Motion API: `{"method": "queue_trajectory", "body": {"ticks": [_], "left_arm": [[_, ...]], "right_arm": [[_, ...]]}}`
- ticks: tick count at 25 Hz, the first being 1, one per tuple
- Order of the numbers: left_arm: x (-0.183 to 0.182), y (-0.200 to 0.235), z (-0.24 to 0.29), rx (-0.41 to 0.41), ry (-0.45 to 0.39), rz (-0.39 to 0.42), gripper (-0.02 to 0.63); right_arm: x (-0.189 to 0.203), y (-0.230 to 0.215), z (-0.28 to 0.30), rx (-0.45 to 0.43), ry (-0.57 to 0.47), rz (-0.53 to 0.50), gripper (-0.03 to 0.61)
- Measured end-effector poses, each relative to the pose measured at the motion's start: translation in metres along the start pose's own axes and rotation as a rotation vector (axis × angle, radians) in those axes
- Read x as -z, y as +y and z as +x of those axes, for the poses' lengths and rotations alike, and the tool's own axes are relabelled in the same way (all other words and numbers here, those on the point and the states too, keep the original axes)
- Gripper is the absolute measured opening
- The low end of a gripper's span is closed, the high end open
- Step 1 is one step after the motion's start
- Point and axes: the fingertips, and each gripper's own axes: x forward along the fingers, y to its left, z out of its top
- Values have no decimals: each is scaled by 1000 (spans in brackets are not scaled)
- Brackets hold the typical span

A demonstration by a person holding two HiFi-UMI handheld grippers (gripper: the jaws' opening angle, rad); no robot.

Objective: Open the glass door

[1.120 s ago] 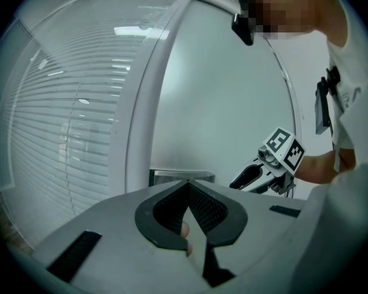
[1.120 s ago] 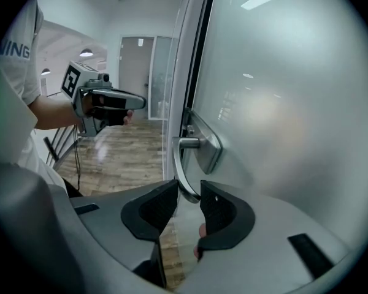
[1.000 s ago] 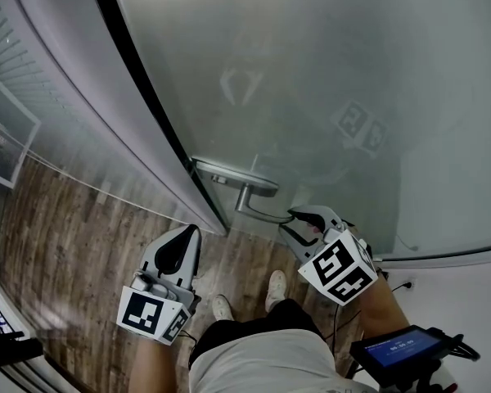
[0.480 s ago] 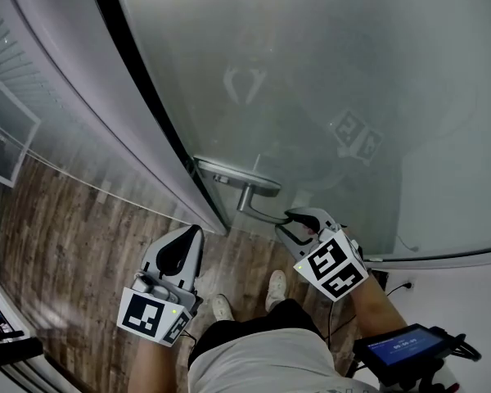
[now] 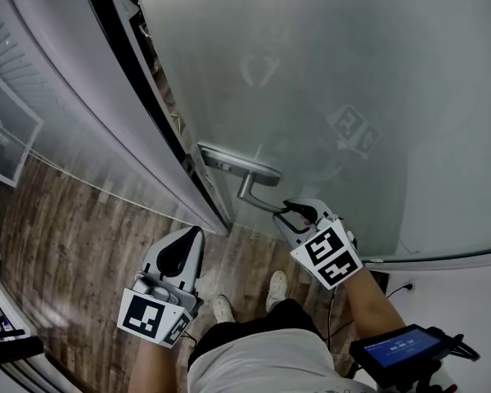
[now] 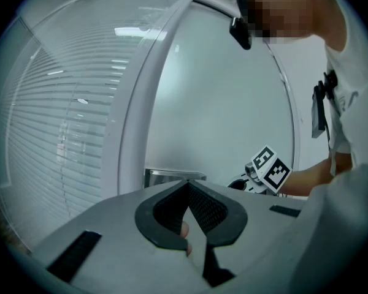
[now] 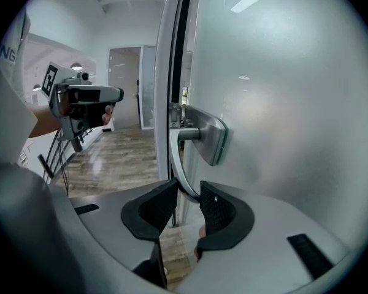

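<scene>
While the handle point(image 7: 189, 134) of the glass door point(image 5: 352, 72), barely ajar at its frame point(image 5: 98, 97), is clamped by the right claw point(image 7: 189, 192) and the left claw point(image 6: 188, 188) is carried shut and empty, slippage is risked should the pull be angled.

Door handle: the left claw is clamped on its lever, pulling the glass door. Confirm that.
Wrong claw. It is the right claw that is clamped on the lever of the door handle, as the right gripper view shows. The left claw is shut on nothing and held clear of the glass door.
</scene>
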Motion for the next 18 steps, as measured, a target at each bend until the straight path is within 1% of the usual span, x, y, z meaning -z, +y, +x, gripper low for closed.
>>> {"method": "queue_trajectory", "body": {"ticks": [10, 18], "left_arm": [[-1, -12, 6, 8, -16, 5, -2], [3, -28, 10, 13, -26, 13, -2]], "right_arm": [[-5, -40, 17, 53, -19, 22, 114], [3, -79, 22, 104, -22, 68, 114]]}}
